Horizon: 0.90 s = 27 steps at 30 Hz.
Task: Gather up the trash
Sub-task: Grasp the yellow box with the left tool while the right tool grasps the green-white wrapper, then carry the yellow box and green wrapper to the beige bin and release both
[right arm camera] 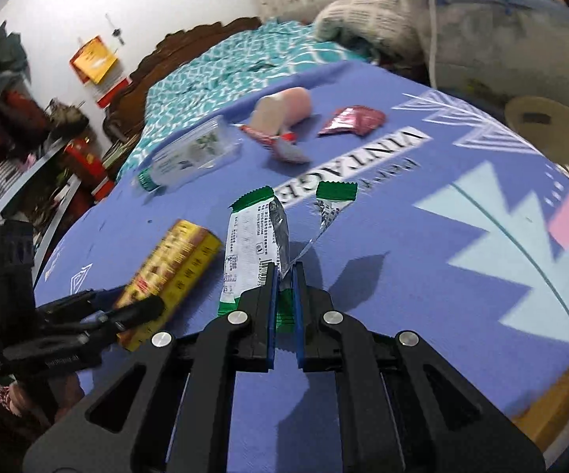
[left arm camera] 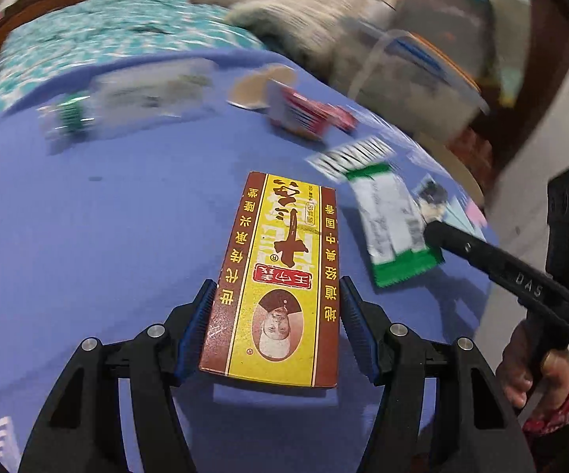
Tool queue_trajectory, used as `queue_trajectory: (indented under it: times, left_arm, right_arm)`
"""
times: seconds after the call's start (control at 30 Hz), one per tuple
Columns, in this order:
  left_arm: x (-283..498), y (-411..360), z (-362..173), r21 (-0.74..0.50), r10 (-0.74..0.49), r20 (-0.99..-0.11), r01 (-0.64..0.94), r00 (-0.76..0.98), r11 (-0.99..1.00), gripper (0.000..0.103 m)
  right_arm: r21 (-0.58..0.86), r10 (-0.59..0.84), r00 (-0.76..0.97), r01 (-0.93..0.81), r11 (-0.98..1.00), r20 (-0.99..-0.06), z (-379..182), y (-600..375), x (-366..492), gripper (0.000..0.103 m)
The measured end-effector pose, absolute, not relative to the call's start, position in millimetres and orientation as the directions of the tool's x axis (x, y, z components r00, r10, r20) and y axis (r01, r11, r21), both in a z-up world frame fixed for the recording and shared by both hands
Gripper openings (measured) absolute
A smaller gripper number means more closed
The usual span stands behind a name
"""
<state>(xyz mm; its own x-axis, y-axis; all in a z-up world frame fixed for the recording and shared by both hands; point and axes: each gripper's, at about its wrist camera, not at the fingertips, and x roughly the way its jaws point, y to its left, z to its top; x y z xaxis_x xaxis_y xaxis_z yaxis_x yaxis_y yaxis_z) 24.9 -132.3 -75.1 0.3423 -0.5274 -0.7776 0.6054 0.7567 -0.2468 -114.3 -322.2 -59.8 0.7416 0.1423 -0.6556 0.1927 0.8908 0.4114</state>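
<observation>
My left gripper (left arm camera: 276, 307) is shut on a brown and yellow cardboard box (left arm camera: 280, 276) and holds it just above the blue cloth; the box also shows in the right wrist view (right arm camera: 174, 272). My right gripper (right arm camera: 284, 276) is shut on a green and white snack wrapper (right arm camera: 253, 244), pinching its near edge; the wrapper shows in the left wrist view (left arm camera: 393, 222) too. A red wrapper (right arm camera: 353, 120), a clear plastic pack (right arm camera: 194, 153), a torn red and silver wrapper (right arm camera: 280, 144) and a pink roll (right arm camera: 284, 108) lie further back.
The blue printed cloth (right arm camera: 422, 236) covers a round table. A teal patterned bed (right arm camera: 221, 67) lies behind it. A clear storage bin (right arm camera: 501, 39) with a blue-rimmed lid stands at the back right. A round beige stool (right arm camera: 548, 130) is at the right edge.
</observation>
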Motion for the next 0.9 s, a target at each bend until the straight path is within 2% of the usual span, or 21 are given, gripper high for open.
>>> queue_trajectory:
  times: [0.23, 0.53, 0.7, 0.9]
  left_arm:
    - [13, -165, -78, -0.215, -0.536, -0.787, 0.678, 0.306, 0.703, 0.058]
    - [18, -207, -57, -0.165, -0.554, -0.767, 0.736, 0.323, 0.657, 0.058]
    - [27, -248, -51, -0.164, -0.575, -0.765, 0.776, 0.289, 0.608, 0.058]
    - [37, -335, -37, -0.166, -0.624, -0.751, 0.855, 0.214, 0.492, 0.058]
  right_arm:
    - [0.411, 0.108, 0.767, 0.214, 0.886, -0.632, -50, -327, -131, 0.009]
    - [0.380, 0.006, 0.804, 0.275, 0.883, -0.595, -40, -353, -144, 0.009]
    - [0.388, -0.072, 0.814, 0.351, 0.853, -0.577, -44, -392, -152, 0.009]
    - [0.383, -0.199, 0.808, 0.460, 0.801, -0.554, -42, -461, -165, 0.009]
